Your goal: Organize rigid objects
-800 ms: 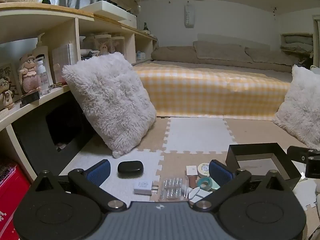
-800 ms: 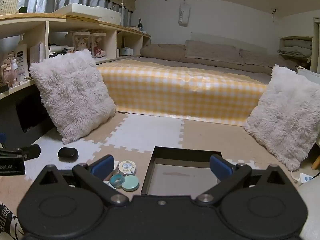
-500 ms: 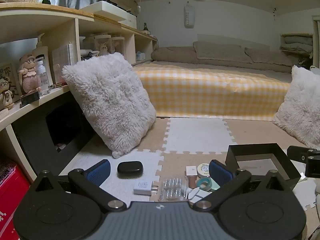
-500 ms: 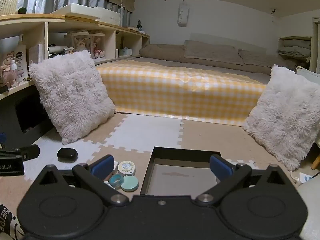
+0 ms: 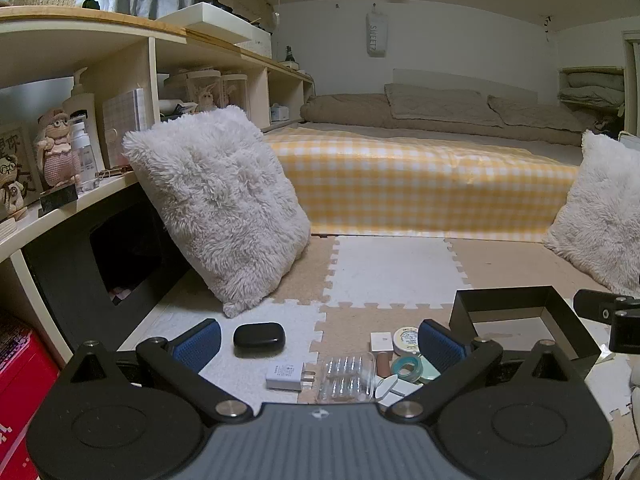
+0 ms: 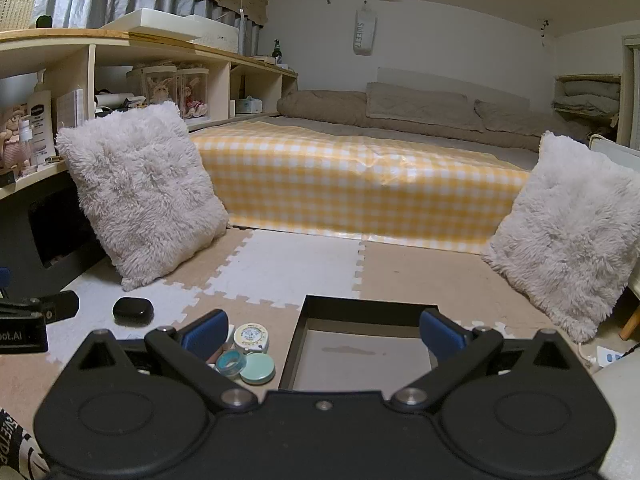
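Note:
Small items lie on the foam floor mat: a black oval case (image 5: 259, 335) (image 6: 133, 310), a white charger plug (image 5: 285, 376), a clear blister pack (image 5: 347, 377), a round white tin (image 5: 405, 339) (image 6: 251, 337), a teal tape ring (image 5: 407, 367) (image 6: 231, 363) and a teal lid (image 6: 258, 368). An empty black box (image 5: 520, 300) (image 6: 362, 312) stands to their right. My left gripper (image 5: 318, 340) is open above the items. My right gripper (image 6: 322, 330) is open over the box's front, holding nothing.
A fluffy white pillow (image 5: 218, 204) leans on the shelf unit (image 5: 60, 208) at left. Another pillow (image 6: 568, 228) sits at right. The yellow checked mattress (image 6: 352, 188) runs across the back. A red box (image 5: 16, 364) is at the far left.

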The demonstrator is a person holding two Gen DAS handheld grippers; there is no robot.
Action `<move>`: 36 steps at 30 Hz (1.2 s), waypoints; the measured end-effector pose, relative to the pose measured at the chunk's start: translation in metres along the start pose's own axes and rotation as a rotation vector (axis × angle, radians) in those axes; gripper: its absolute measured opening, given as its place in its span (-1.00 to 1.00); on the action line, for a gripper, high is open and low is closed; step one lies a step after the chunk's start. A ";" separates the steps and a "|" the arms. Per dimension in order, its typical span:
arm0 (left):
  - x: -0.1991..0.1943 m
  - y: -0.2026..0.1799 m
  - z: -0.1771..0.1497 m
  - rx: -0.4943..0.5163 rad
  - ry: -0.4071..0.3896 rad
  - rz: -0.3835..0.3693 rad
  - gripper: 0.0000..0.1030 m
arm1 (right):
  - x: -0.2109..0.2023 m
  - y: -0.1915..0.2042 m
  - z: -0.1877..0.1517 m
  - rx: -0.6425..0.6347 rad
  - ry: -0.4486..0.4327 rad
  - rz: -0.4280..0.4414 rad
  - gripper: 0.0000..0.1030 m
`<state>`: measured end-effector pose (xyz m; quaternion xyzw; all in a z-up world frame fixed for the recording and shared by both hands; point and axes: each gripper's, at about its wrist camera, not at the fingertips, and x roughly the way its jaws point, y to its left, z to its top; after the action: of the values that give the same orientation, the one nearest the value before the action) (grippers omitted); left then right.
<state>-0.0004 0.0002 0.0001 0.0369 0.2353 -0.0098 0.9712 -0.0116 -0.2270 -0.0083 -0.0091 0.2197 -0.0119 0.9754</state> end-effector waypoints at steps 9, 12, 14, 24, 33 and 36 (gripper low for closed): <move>0.000 0.000 0.000 0.000 -0.001 -0.002 1.00 | 0.000 0.003 -0.001 -0.001 -0.001 -0.001 1.00; 0.000 0.000 0.000 0.000 -0.001 -0.001 1.00 | 0.000 0.003 -0.001 0.000 -0.001 -0.001 1.00; 0.000 0.000 0.000 0.000 -0.001 -0.001 1.00 | 0.000 0.003 -0.001 0.000 -0.001 -0.001 1.00; 0.000 0.000 0.000 -0.001 -0.001 -0.002 1.00 | 0.000 0.004 0.000 -0.001 -0.002 -0.001 1.00; 0.000 0.000 0.000 -0.001 -0.001 -0.002 1.00 | -0.001 0.003 0.000 -0.001 -0.002 -0.001 1.00; 0.000 0.000 0.000 -0.001 -0.002 -0.002 1.00 | -0.001 0.003 0.000 -0.001 -0.002 -0.001 1.00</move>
<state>-0.0005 0.0002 0.0001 0.0364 0.2345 -0.0106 0.9714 -0.0120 -0.2236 -0.0080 -0.0099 0.2187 -0.0124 0.9757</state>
